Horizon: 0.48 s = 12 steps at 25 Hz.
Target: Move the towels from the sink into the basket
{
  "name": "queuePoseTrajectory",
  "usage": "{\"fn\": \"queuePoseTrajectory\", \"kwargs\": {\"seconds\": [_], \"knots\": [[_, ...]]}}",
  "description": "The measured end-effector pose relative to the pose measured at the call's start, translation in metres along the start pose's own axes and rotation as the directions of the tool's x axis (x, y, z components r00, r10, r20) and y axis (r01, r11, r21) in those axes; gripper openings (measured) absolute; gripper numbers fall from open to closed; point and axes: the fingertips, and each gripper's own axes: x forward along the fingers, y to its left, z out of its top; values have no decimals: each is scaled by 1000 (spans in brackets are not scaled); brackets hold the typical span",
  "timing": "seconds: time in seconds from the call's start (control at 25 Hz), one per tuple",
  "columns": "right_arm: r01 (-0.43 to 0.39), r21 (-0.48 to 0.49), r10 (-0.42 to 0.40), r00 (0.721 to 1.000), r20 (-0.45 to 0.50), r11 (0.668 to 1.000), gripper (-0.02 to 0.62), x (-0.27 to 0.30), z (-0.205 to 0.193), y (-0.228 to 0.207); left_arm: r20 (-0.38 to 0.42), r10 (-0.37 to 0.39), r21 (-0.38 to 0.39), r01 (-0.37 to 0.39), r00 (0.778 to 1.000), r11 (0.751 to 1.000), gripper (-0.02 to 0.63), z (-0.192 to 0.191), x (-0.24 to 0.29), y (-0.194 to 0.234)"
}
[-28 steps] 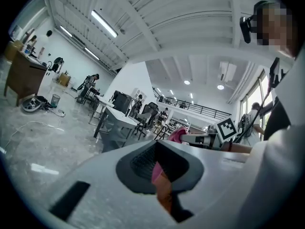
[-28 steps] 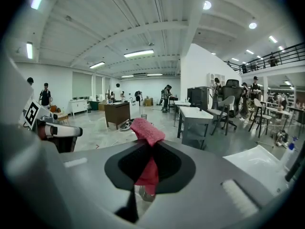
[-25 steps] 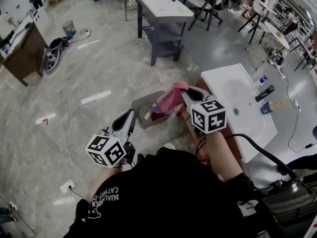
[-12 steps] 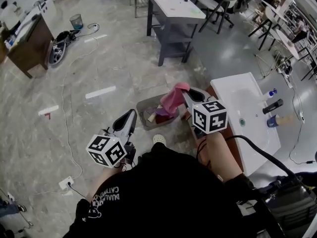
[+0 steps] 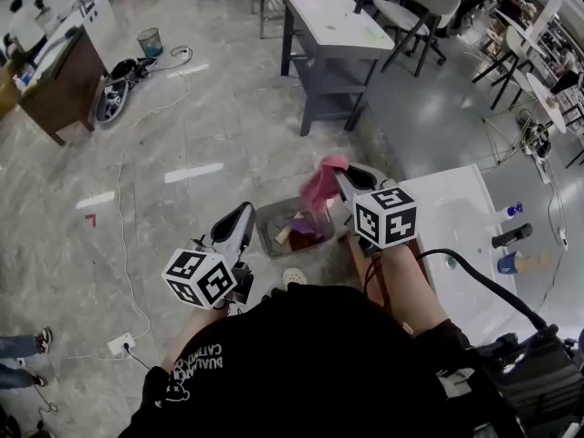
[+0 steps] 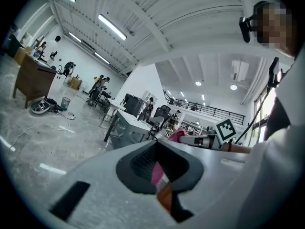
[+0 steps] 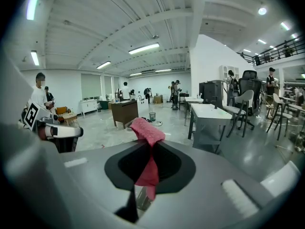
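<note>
My right gripper (image 5: 341,177) is shut on a pink towel (image 5: 321,181), which hangs from its tips above the far right corner of the grey basket (image 5: 265,231) on the floor. In the right gripper view the towel (image 7: 147,131) bulges over the closed tips of that gripper (image 7: 150,145) and trails down between the pads. Darker towels (image 5: 306,232) lie in the basket. Left of the basket, my left gripper (image 5: 245,212) is held level with its jaws together and nothing in them (image 6: 156,145). The white sink (image 5: 461,215) is at the right, behind the right arm.
A black faucet (image 5: 511,235) and a blue bottle (image 5: 507,264) stand on the sink's far side. Beyond the basket is a grey table (image 5: 333,27) with chairs. A brown desk (image 5: 57,78), floor cables and a power strip (image 5: 119,343) lie to the left.
Both grippers and the pink towel have moved away from the sink, which has slid to the right of the picture. The basket now sits lower in the frame, under the towel.
</note>
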Motion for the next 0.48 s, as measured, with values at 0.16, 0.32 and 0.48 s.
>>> {"fn": "queuePoseTrajectory", "kwargs": {"seconds": [0.16, 0.32, 0.48], "knots": [[-21, -10, 21, 1000, -4, 1000, 29, 25, 9, -28, 11, 23, -9, -23, 1000, 1000, 2, 6, 32, 12], [-50, -16, 50, 999, -13, 999, 29, 50, 17, -52, 18, 42, -9, -42, 999, 999, 2, 13, 65, 21], [-87, -30, 87, 996, -28, 996, 29, 75, 21, -69, 28, 61, -9, -61, 998, 998, 2, 18, 93, 32]]}}
